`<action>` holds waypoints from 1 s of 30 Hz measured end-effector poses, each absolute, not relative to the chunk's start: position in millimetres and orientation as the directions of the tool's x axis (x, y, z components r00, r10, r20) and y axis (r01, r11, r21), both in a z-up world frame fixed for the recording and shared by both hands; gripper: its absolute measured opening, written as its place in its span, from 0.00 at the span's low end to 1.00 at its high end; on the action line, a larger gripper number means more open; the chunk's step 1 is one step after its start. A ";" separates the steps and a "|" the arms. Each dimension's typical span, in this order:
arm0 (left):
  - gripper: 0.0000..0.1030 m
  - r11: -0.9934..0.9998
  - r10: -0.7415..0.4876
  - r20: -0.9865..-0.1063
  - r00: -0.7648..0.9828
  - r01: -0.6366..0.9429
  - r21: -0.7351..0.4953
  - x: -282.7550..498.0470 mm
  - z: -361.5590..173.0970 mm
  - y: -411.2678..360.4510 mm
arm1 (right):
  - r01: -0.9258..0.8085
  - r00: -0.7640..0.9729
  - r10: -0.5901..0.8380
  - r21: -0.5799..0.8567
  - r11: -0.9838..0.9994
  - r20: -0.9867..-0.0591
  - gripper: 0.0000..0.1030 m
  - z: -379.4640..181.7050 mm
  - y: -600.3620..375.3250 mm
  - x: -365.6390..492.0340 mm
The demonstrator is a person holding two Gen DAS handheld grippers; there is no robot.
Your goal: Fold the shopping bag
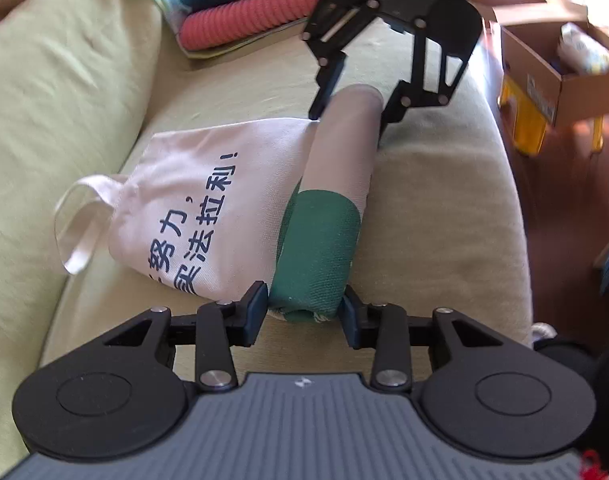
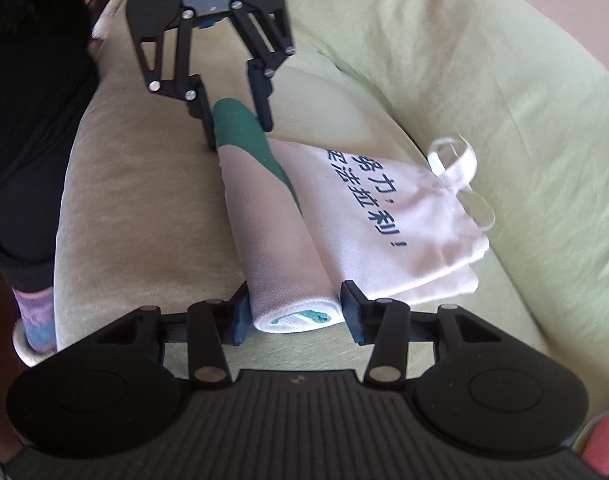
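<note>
In the left wrist view a pale green sofa cushion (image 1: 44,100) fills the nine o'clock side. Right of it the white shopping bag (image 1: 208,208) lies on the sofa seat (image 1: 444,208), its loop handles (image 1: 78,224) toward nine o'clock and its other edge rolled into a tube. The left gripper (image 1: 304,314) at six o'clock pinches the green end of the roll; the right gripper (image 1: 350,116) at twelve o'clock grips the far white end. Folded towels (image 1: 248,12) sit at eleven o'clock, a cardboard box (image 1: 544,80) at two o'clock. In the right wrist view a dark trouser leg (image 2: 28,140) stands at nine o'clock
</note>
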State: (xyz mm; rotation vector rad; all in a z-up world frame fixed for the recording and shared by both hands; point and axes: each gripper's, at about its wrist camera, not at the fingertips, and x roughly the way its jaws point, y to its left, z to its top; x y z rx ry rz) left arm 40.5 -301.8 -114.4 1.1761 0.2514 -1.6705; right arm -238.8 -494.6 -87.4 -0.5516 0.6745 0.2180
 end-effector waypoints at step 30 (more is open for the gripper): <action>0.37 -0.225 -0.536 -0.833 0.139 0.927 0.300 39.2 -80.6 -295.9 | 0.268 0.591 0.589 0.823 0.501 -0.551 0.33 -117.8 -615.9 -229.9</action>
